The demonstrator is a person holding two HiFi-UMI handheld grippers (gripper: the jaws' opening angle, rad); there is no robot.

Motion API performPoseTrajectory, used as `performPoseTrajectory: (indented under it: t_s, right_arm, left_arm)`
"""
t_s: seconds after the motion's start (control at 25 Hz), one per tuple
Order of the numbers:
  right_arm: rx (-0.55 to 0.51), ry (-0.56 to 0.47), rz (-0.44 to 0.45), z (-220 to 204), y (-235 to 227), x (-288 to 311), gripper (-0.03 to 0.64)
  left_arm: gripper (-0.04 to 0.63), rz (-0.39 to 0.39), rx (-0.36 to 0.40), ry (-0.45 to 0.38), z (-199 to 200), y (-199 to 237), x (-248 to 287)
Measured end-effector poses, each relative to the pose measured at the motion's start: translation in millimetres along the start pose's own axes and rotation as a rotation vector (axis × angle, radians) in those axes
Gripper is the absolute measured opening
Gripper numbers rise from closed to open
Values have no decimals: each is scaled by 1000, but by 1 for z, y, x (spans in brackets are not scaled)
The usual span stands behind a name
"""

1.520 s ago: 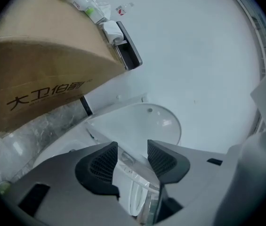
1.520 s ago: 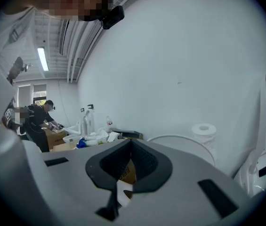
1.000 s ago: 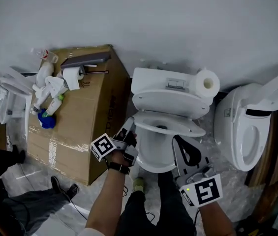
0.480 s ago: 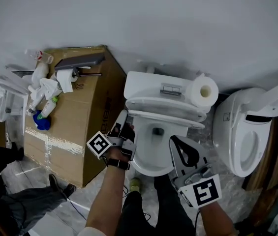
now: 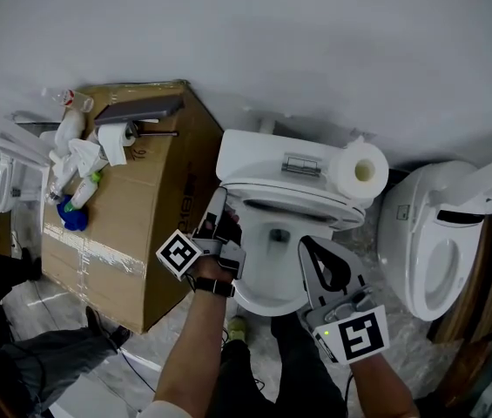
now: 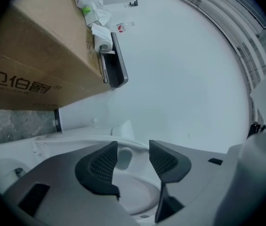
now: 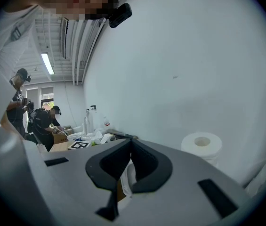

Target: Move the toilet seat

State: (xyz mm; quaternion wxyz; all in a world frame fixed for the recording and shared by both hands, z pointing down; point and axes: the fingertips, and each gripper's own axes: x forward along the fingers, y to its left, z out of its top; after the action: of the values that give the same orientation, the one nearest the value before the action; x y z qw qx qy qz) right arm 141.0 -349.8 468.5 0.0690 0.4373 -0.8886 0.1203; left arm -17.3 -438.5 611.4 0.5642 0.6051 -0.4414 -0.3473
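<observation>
Toilet seat: white, glossy, oval; the toilet seat (image 5: 298, 197) is tipped up toward the tank (image 5: 263, 157), with a dark slit under its front edge and the bowl (image 5: 267, 281) open below.
Where: the middle toilet, just right of the cardboard box (image 5: 132, 233), against the pale wall.
Left gripper: the left gripper (image 5: 220, 205) reaches to the seat's left edge; in its own view (image 6: 133, 147) the jaws stand partly apart, only the white bowl shows in the gap, and no clamp on the seat can be made out.
Right gripper: the right gripper (image 5: 308, 244) hangs over the bowl's front right, clear of the seat; in its own view (image 7: 131, 141) the jaw tips meet and hold nothing.
Count, left to right: white seat parts at the far left edge, too cropped to number; one box; two toilet-paper rolls, one on the box (image 5: 111, 138) and one on the tank (image 5: 360, 171); two grippers; one second toilet (image 5: 411, 233) at right, its seat raised.
Change: a second ago the seat ring hung lower over the bowl; more of the bowl's inside shows now, and the left gripper sits higher along the seat's edge.
</observation>
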Motion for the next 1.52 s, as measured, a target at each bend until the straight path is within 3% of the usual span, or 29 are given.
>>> performPoseTrajectory:
  t_s: [0.36, 0.6, 0.8, 0.84, 0.96, 1.0, 1.16, 1.52]
  right_arm:
    - [-13, -14, -3, 6, -7, 9, 12]
    - [9, -24, -28, 14, 5, -1, 12]
    - [8, -39, -66, 26, 34, -18, 12]
    - [7, -41, -76, 28, 42, -23, 12]
    - [7, -44, -107, 36, 64, -39, 12]
    - [7, -46, -118, 39, 72, -45, 12]
    - [11, -61, -162, 53, 101, -73, 12]
    - [2, -91, -230, 86, 179, -139, 12]
  left_arm:
    - [218, -10, 9, -13, -2, -3, -2]
    - [190, -40, 59, 61, -6, -21, -12]
    - [163, -88, 81, 169, -25, -67, -28]
    - [144, -86, 116, 198, -29, -75, -38]
    - [57, -115, 375, 303, -35, -105, -71]
    - [46, -133, 429, 328, -39, -120, -82]
    - [25, -197, 571, 380, -50, -174, -128]
    - [17, -247, 905, 493, -80, -264, -249]
